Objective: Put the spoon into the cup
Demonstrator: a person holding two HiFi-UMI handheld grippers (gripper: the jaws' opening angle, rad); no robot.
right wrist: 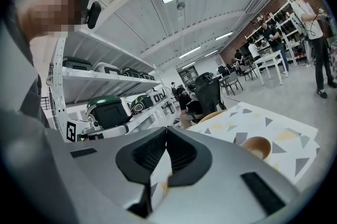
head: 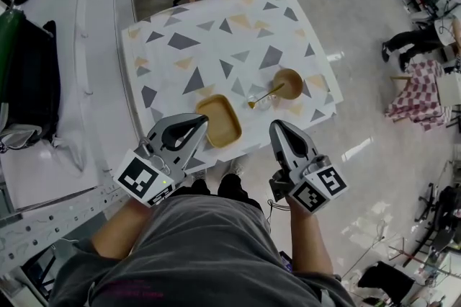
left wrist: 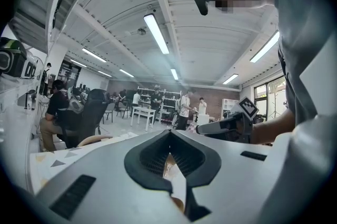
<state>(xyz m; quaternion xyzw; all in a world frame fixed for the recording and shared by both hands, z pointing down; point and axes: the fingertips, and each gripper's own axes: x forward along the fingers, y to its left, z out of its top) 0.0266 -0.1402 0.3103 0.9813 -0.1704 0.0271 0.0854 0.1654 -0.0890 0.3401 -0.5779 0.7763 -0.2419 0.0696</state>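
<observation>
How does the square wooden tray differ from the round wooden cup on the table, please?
Shape: the tray is square with rounded corners, and the cup is round.
Size: in the head view the tray looks wider than the cup.
Place: the tray sits at the table's near edge, and the cup sits farther back and to the right.
Neighbour: the spoon lies beside the cup, apart from the tray.
Both look wooden and empty.
</observation>
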